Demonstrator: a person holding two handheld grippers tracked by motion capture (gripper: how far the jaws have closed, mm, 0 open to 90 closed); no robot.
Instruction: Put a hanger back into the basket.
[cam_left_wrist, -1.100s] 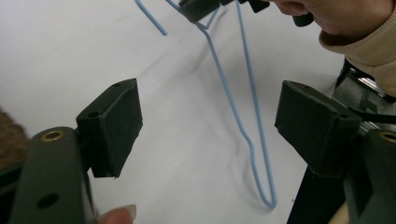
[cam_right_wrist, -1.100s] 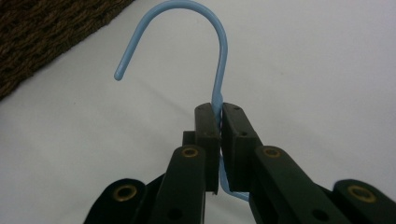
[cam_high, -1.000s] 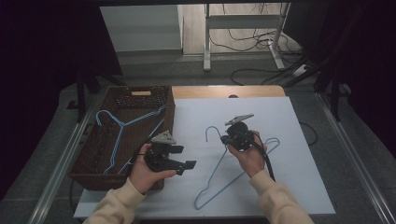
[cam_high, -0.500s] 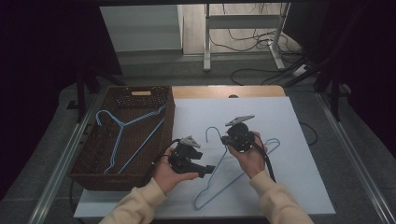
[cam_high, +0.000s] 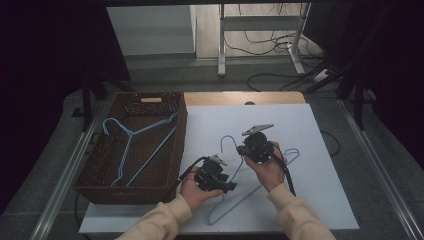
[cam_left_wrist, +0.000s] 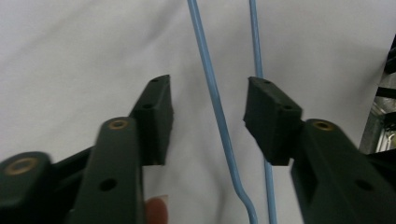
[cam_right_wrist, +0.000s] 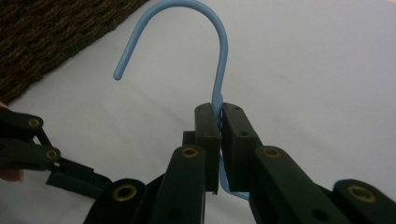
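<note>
White table (cam_high: 320, 165): thin blue wire hanger (cam_high: 260, 192); right gripper (cam_right_wrist: 219, 122) jaws clamp neck, left gripper (cam_left_wrist: 208, 114) jaws apart.

The person wears cream long sleeves (cam_high: 295, 220) with ribbed cuffs that end at the wrists. The left gripper (cam_left_wrist: 208, 112) has two matte black jaws with blocky, square-ended pads, brass-coloured rivets at the joints and small plain holes along the links. The right gripper (cam_right_wrist: 220, 122) is built the same, carries a grey three-cornered plate (cam_high: 257, 129) on top, and trails a black cable (cam_high: 286, 172).
</note>
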